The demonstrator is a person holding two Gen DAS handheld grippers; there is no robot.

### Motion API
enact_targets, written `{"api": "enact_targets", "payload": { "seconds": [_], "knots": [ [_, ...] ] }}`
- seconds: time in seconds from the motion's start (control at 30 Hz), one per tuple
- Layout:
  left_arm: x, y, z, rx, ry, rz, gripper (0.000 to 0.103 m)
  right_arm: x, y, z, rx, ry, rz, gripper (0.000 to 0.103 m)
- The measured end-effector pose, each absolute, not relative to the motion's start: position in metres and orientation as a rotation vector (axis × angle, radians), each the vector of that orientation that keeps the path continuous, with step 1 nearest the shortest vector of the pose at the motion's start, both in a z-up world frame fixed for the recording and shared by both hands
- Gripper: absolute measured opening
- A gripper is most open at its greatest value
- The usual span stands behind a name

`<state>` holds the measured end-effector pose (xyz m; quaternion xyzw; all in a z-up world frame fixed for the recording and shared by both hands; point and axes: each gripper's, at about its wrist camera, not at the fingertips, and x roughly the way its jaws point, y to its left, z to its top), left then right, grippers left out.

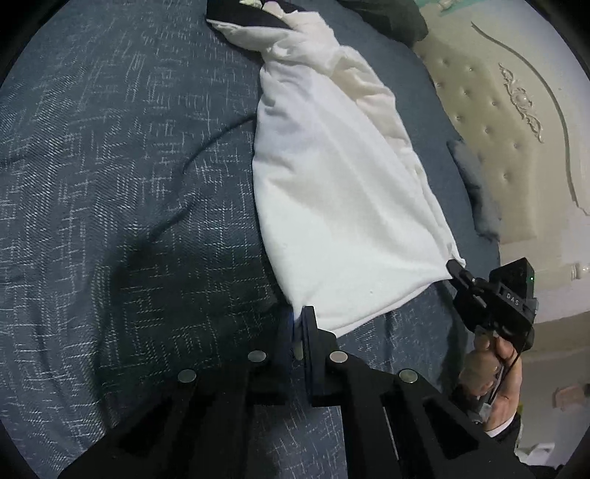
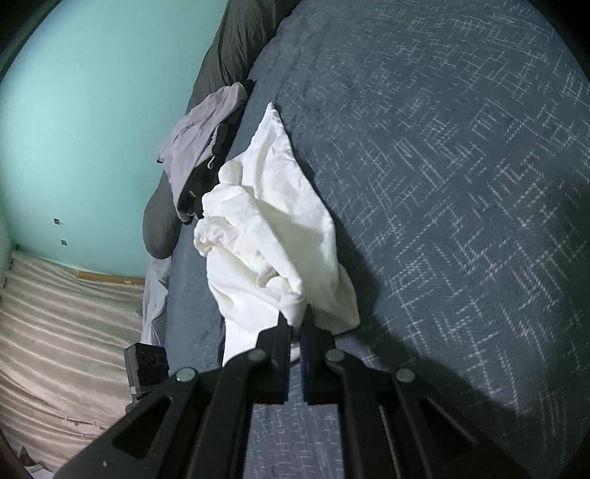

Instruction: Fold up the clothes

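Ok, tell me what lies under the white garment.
The white garment lies on the blue patterned bedspread; its far end overlaps a dark garment. Anything directly beneath the cloth is covered.

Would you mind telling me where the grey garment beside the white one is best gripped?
Grip the grey garment at its loose edge hanging off the blue bedspread, coming from the wall side. That edge looks free, while its other side seems tucked under black clothing.

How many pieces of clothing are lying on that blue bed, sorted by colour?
White: 1, the white garment, pinched at two corners by the left gripper and the right gripper.
Grey: 1, the grey garment near the bed's edge.
Black: 1, the black garment tucked under the grey one.
Total: 3, all on the blue bedspread.
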<state>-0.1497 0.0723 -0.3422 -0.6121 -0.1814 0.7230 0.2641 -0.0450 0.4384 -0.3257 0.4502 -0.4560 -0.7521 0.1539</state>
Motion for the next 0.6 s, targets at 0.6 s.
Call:
{"api": "enact_targets", "payload": {
  "seconds": [0.6],
  "knots": [
    [-0.151, 0.064, -0.336, -1.558, -0.465, 2.056, 0.015, -0.038, 0.447, -0.311, 1.308, -1.264, -2.253, 0.01]
  ]
}}
